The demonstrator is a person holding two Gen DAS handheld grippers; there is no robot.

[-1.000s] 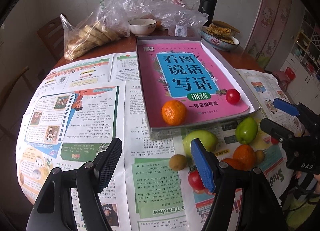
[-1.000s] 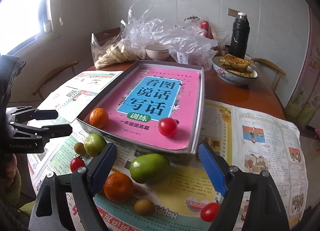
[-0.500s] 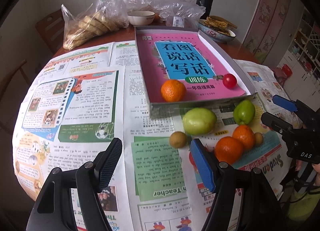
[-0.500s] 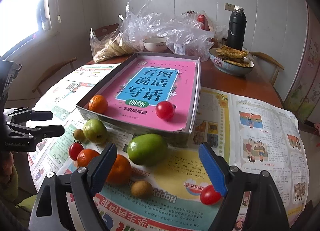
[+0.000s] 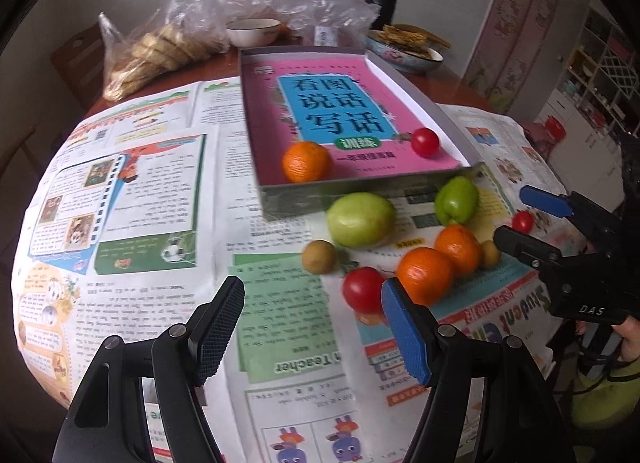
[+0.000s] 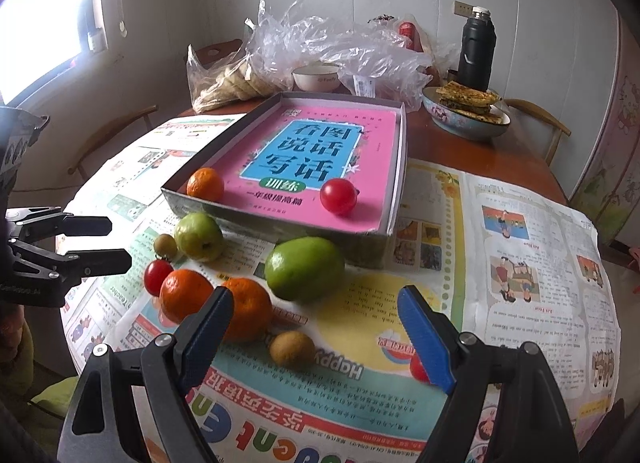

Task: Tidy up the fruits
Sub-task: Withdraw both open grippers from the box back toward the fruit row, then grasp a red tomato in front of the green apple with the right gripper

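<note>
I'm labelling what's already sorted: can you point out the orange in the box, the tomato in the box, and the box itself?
orange in the box (image 6: pixel 205 184), right wrist view, middle of its peel.
tomato in the box (image 6: pixel 338 196), right wrist view, centre of its skin.
box (image 6: pixel 276 229), right wrist view, near grey wall.

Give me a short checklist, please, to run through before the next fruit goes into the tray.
1. Left gripper open, empty: ok.
2. Right gripper open, empty: ok.
3. Tray has free room beside its orange and tomato: ok.
4. Kiwi between the right gripper's fingers: not ok, it lies ahead, untouched.
5. Grippers apart from each other: ok.
6. Fruits sound underneath: cannot tell.
</note>
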